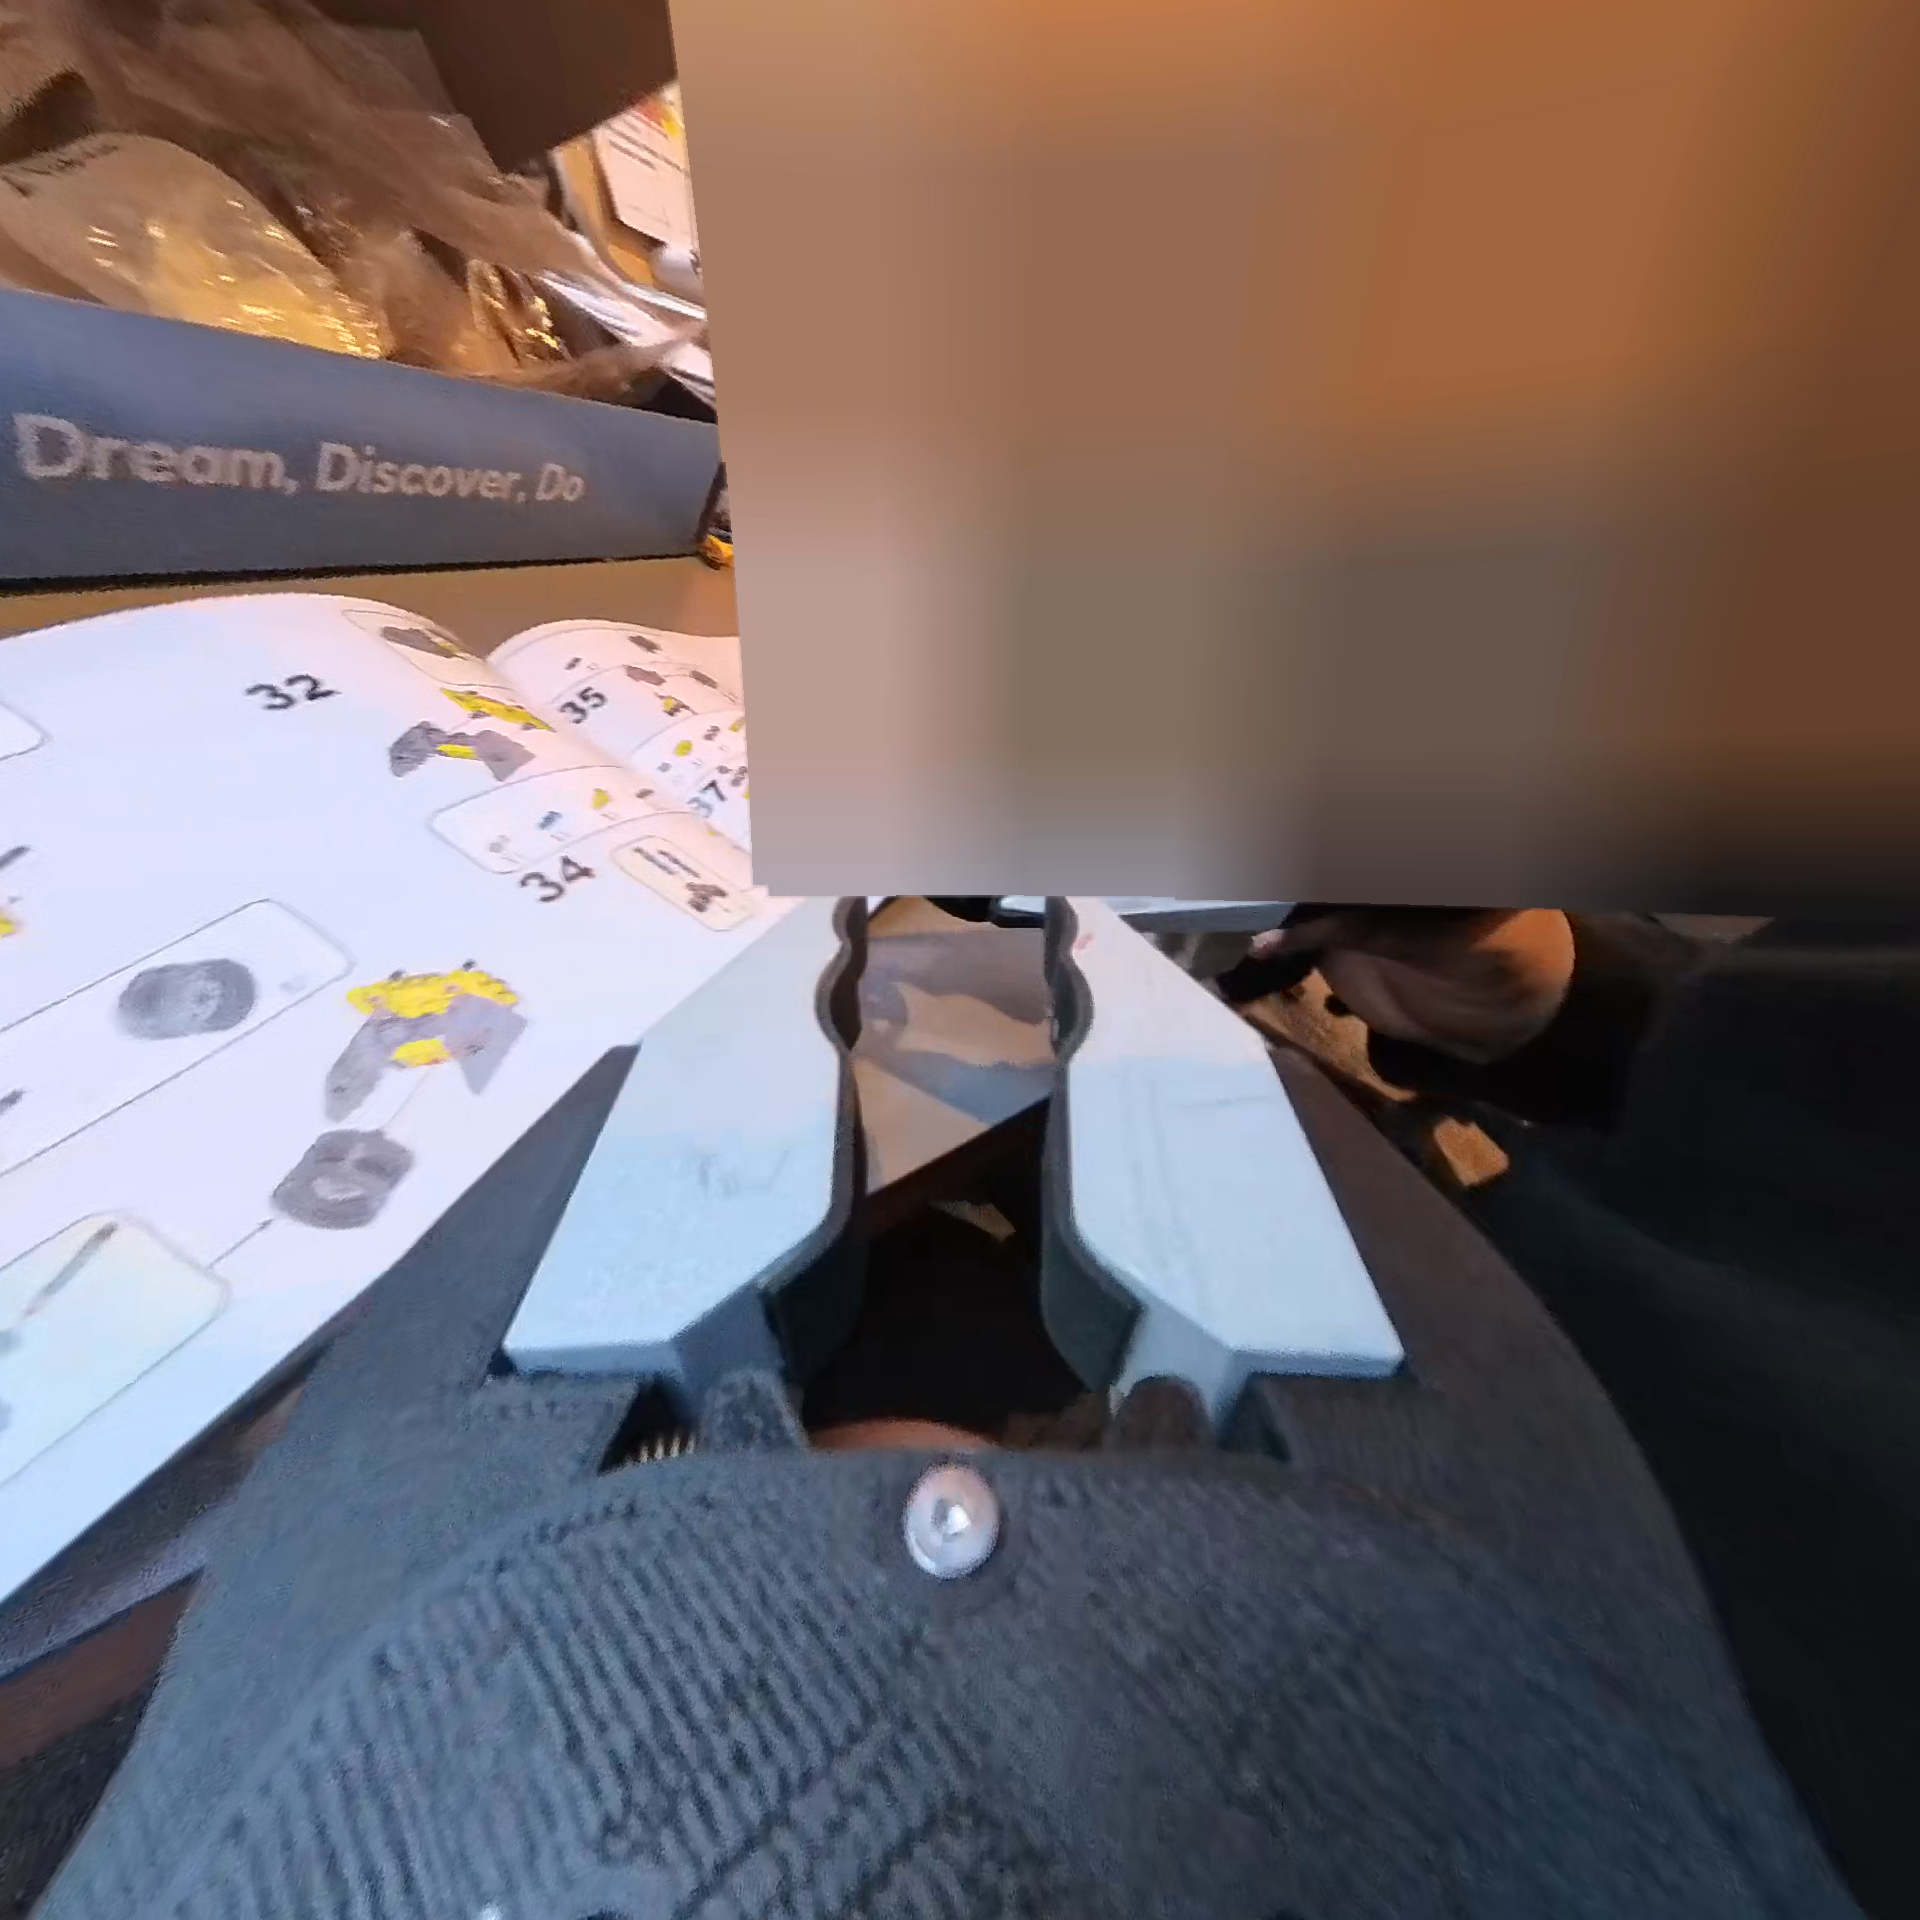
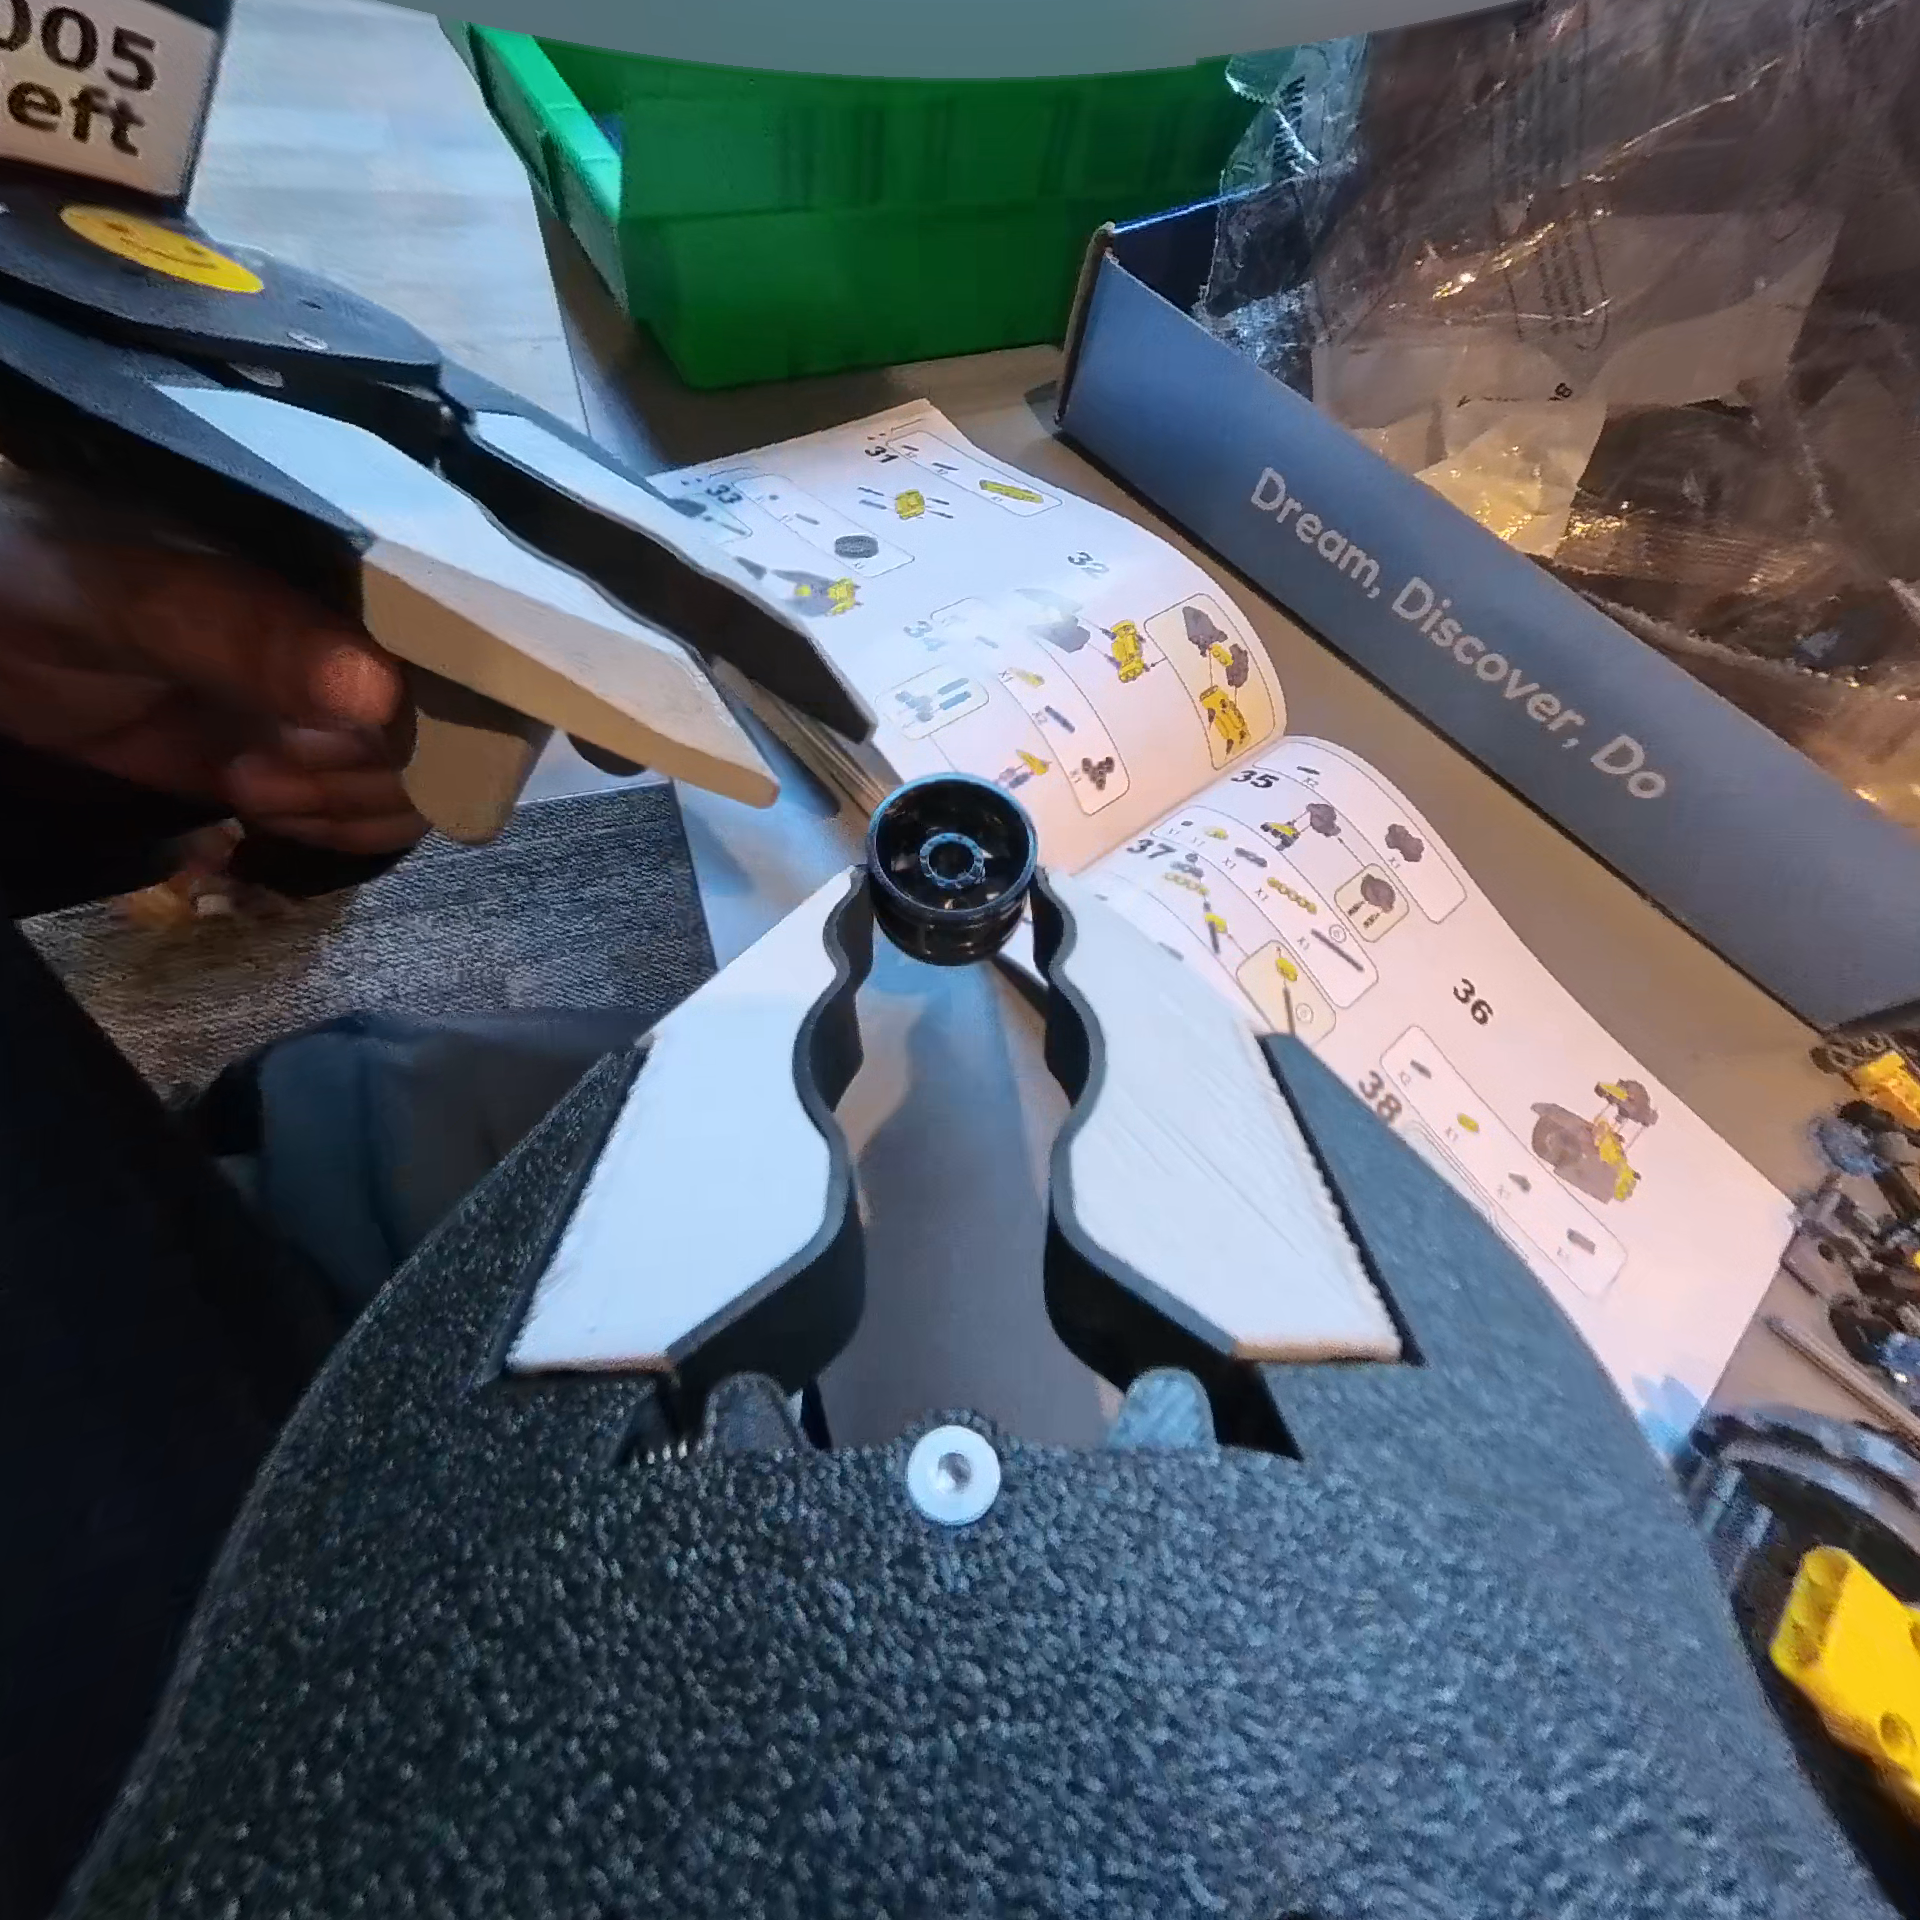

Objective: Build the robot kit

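My right gripper is shut on a small black wheel hub, pinched at the fingertips with its open face toward the camera, above the table's front edge. My left gripper comes in from the upper left, its tips just above and left of the hub, not touching it. In the left wrist view the left gripper has a clear gap between its fingers and nothing shows in it; a blurred patch covers the very tips. An open instruction booklet lies on the table under both grippers and also shows in the left wrist view.
A grey-blue cardboard box with clear plastic bags stands behind the booklet. A green bin is at the back. A yellow part and loose dark and yellow parts lie at the right. A hand holds the left gripper.
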